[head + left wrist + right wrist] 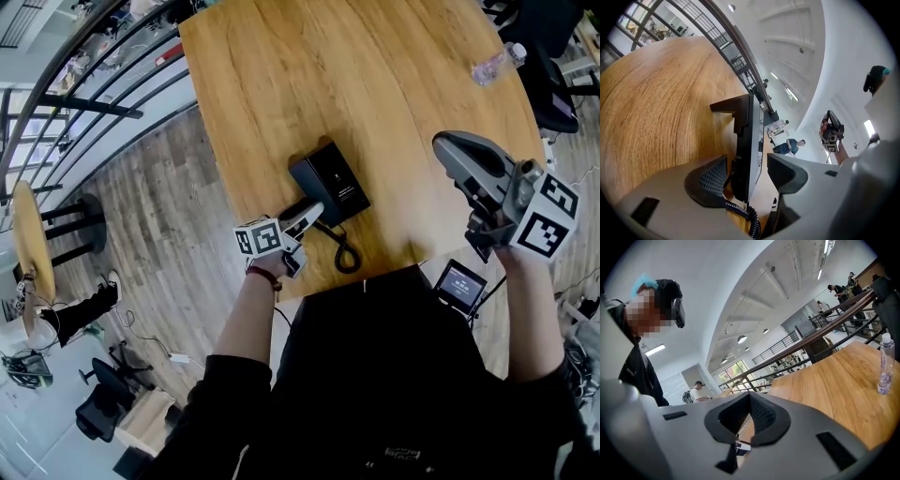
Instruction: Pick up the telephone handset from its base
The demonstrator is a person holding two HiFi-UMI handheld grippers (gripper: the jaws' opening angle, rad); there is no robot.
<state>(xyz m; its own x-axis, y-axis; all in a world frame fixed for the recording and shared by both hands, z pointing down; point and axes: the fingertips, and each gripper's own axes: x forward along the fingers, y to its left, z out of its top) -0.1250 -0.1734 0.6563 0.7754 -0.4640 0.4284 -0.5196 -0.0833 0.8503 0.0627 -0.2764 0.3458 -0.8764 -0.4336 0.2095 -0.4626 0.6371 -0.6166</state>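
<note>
A black telephone (pixel 330 186) lies on the wooden table (pixel 375 75) near its front edge. Its coiled cord (pixel 345 253) loops toward me. My left gripper (pixel 314 214) sits at the phone's near left corner. In the left gripper view it is open (pixel 747 176), one jaw on each side of the handset (pixel 743 150), which shows edge-on. The left pad is close against the handset, and a thin gap shows on the right. My right gripper (pixel 445 145) hangs above the table's right side. Its tips meet (pixel 750 420) and hold nothing.
A clear plastic bottle (pixel 494 64) stands at the table's far right corner. A small screen device (pixel 459 284) sits below the table's front edge at the right. A railing and a drop run along the table's left side. People stand far off.
</note>
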